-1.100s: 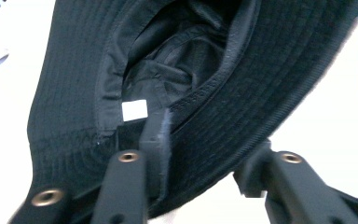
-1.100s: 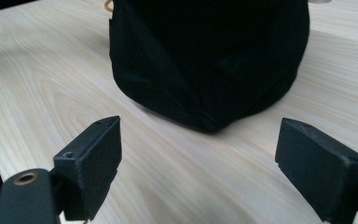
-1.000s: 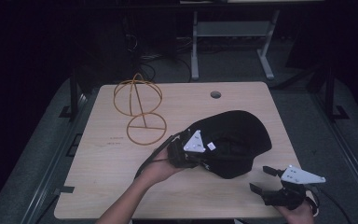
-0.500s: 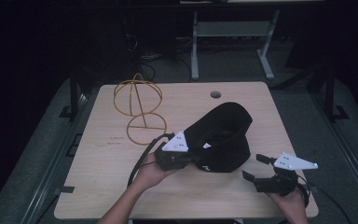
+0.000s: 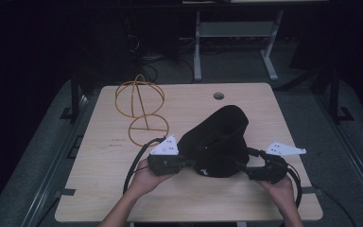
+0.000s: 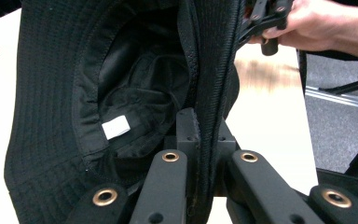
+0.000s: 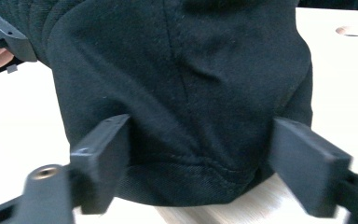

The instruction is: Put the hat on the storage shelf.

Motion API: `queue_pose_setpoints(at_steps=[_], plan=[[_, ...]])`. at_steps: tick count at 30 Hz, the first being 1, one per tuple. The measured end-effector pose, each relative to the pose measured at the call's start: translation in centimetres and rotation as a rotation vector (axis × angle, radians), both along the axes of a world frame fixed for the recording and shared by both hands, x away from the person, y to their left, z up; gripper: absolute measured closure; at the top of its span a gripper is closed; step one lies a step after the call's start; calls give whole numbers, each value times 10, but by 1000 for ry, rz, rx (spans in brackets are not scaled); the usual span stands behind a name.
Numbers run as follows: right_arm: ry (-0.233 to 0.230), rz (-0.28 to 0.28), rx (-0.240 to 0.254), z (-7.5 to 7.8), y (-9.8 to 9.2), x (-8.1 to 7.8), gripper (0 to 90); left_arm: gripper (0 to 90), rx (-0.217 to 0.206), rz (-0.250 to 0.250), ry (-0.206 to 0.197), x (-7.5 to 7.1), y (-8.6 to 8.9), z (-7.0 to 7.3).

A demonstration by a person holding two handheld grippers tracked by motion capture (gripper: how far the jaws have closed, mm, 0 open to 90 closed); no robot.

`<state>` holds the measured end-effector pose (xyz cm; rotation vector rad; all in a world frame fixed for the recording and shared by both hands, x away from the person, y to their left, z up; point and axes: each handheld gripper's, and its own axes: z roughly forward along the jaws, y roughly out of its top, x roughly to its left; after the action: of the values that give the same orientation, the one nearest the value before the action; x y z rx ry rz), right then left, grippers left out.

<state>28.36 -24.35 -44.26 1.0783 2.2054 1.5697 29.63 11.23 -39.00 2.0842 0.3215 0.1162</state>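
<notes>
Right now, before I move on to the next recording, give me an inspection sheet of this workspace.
Surface: light wooden table, round cable hole near the far edge.
Job's things: black hat, lifted at the near side, brim up.
Clutter: orange wire stand, far left, apart from the hat.
Grippers: left tongs shut on the hat's brim; right tongs wide apart around the crown, jaws just closing, pads not yet pressing.
Cables: black cable loops from the left tongs.
Surroundings: dark room, grey frame behind the table.

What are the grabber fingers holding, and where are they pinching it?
The left gripper pinches the black hat by its brim edge. The right gripper has been closing around the hat's crown, its fingers wide and not clearly gripping.
</notes>
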Motion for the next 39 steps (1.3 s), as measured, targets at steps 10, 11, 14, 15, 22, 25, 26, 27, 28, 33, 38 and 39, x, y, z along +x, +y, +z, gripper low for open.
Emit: queue_pose_setpoints(at_steps=[10,11,14,15,22,25,26,27,28,33,38,39], plan=[[-77,-25,14,-9,7,-9,701,868,-17,3,9,-1,4,-2],[-77,-25,14,-9,7,-9,701,868,-18,3,9,-1,4,-2],[-98,-25,25,-8,9,-12,820,863,-22,8,2,-3,7,1],[-102,-24,34,-7,8,-13,826,858,-22,8,2,-3,7,1],[-150,-14,53,4,5,-21,842,761,-5,23,-24,-9,11,6],[-173,-15,58,11,4,-24,845,710,8,39,-45,-13,17,10],[-186,-13,56,14,4,-25,846,702,10,45,-51,-14,19,11],[-186,-13,56,14,4,-25,846,691,10,45,-51,-14,19,11],[-196,-11,56,16,3,-25,848,691,10,48,-54,-15,21,12],[-231,5,54,30,5,-28,852,623,10,71,-64,-19,29,15],[-249,15,57,42,8,-28,855,566,17,101,-67,-23,40,14],[-251,17,59,45,8,-28,856,554,17,107,-65,-24,43,13]])
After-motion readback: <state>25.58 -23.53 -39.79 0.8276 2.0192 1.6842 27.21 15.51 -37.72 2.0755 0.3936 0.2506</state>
